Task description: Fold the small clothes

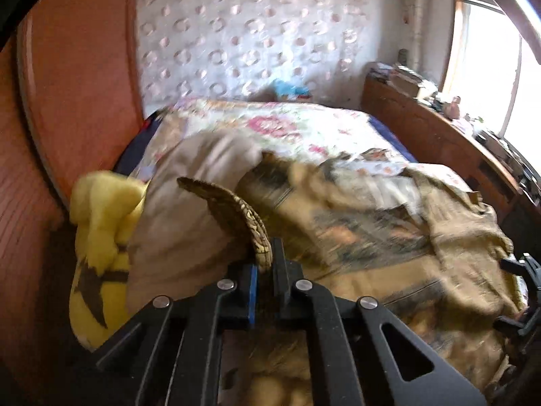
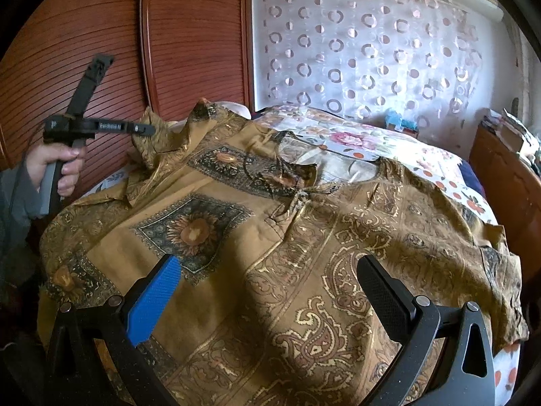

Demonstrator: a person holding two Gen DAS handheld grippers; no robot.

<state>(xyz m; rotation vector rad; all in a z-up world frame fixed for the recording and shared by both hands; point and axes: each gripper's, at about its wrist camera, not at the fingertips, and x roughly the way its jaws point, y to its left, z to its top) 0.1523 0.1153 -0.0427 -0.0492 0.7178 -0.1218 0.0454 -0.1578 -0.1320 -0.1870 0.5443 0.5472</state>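
Note:
A mustard-brown patterned garment (image 2: 270, 237) with sunflower squares and paisley borders lies spread over the bed. My left gripper (image 1: 265, 264) is shut on a patterned edge of the garment (image 1: 236, 209) and holds that edge lifted. In the right wrist view the left gripper (image 2: 145, 129) pinches the garment's far left corner, raised off the bed. My right gripper (image 2: 270, 291) is open and empty, its blue pad and black pad spread wide just above the near part of the garment.
A floral bedspread (image 2: 355, 138) covers the bed beyond the garment. A yellow plush toy (image 1: 101, 237) and a beige pillow (image 1: 189, 203) lie at the left. A red wooden wardrobe (image 2: 101, 50) stands left. A cluttered wooden shelf (image 1: 439, 128) runs along the right.

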